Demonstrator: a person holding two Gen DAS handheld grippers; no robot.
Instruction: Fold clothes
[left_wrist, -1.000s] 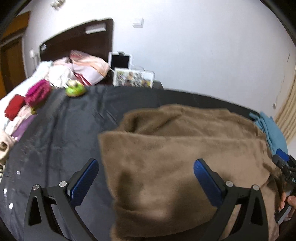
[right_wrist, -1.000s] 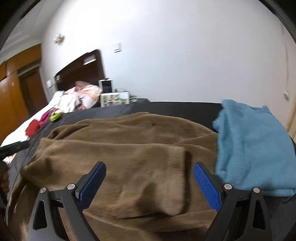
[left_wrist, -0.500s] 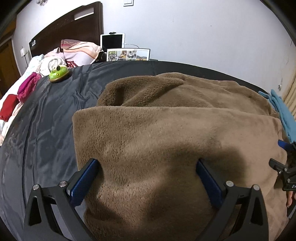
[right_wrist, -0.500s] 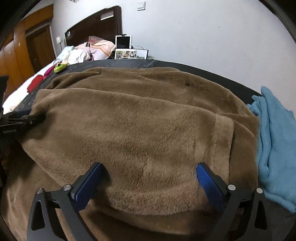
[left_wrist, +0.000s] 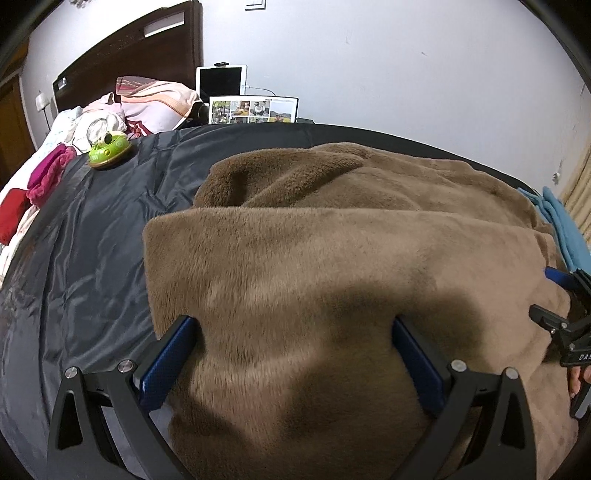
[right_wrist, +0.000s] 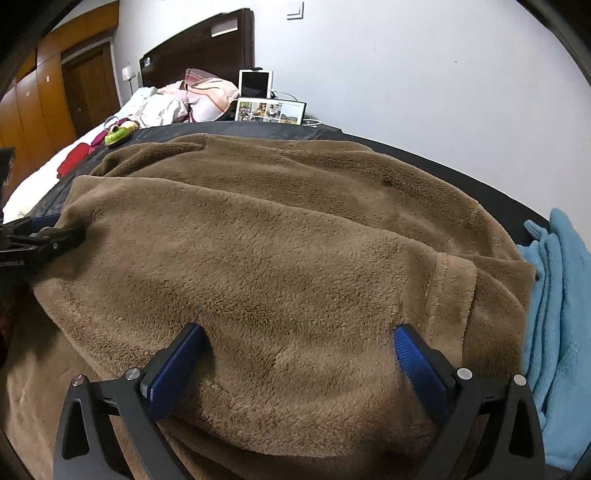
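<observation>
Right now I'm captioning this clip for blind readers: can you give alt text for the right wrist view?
An open right gripper presses its blue fingers down onto a folded brown fleece garment on a black sheet. A blue towel lies to its right, and the left gripper shows at the left edge.

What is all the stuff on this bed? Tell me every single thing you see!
fleece garment: one, brown, spread on the sheet, near edge folded over
sheet: one, black, covering the bed
fleece cloth: one, light blue, right of the brown garment
toy: one, green, far left on the sheet
clothes pile: pink and red, left edge
pillow: one, pink striped, by the headboard
tablet: one, white, at the wall
photo frame: one, below the tablet
left gripper: blue pads, open over the garment
right gripper: blue pads, open over the garment
</observation>
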